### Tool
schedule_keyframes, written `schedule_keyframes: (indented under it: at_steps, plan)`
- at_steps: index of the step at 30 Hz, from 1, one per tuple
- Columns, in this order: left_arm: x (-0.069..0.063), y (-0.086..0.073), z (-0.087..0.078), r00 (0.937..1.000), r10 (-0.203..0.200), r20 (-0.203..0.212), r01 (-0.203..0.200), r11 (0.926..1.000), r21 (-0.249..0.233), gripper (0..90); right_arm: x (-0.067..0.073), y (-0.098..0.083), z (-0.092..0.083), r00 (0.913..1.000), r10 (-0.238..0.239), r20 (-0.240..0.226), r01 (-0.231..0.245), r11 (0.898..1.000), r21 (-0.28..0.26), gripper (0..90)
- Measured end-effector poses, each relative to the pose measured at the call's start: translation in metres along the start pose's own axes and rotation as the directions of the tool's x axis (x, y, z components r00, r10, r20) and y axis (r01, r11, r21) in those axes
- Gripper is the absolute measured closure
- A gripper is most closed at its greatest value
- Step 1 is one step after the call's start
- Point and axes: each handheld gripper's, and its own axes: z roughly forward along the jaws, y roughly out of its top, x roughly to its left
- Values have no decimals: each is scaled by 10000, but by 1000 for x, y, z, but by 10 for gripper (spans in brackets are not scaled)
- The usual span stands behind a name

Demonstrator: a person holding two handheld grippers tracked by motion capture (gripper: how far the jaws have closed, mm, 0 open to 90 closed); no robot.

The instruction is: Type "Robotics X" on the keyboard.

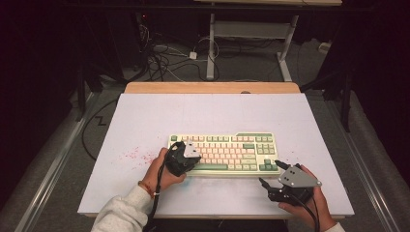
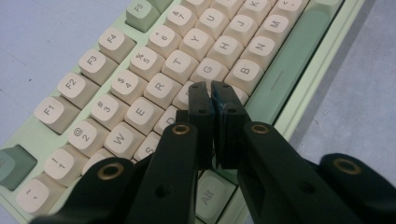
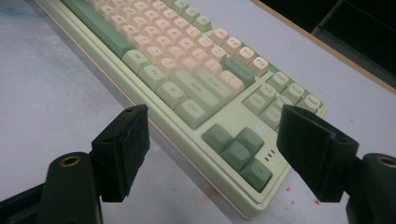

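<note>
Keyboard [image 1: 223, 153], pale green with cream keys, lies flat near the middle of the white bench [image 1: 145, 121], its long edge toward the person. Left tongs [image 2: 211, 91] are closed with nothing between them, their joined tips poised over the letter keys around F and V, probably to press a single key like a fingertip. Right tongs [image 3: 212, 140] stand wide open and empty, just off the keyboard's near right corner by the arrow keys [image 3: 238, 149], apparently waiting. The left gripper view gives the key legends; the high view shows both hands.
</note>
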Motion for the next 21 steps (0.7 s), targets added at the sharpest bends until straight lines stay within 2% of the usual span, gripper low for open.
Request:
schedule_keyframes:
  at_steps: [1, 8, 21]
  plan:
    - [0, 0, 1, 10000, 82, 43, -82, 9998, 170, 855, 0, 0, 0, 10000, -3, -9, 3, 10000, 20, 257]
    - [-1, 0, 0, 9998, 203, -56, -202, 9997, 145, 843, 2, 0, 1, 9999, -74, -108, 75, 9999, 118, 259]
    - [1, 0, -13, 9983, 393, -425, -406, 9987, -315, 776, 1, 0, 1, 9999, -55, -100, 56, 9999, 108, 259]
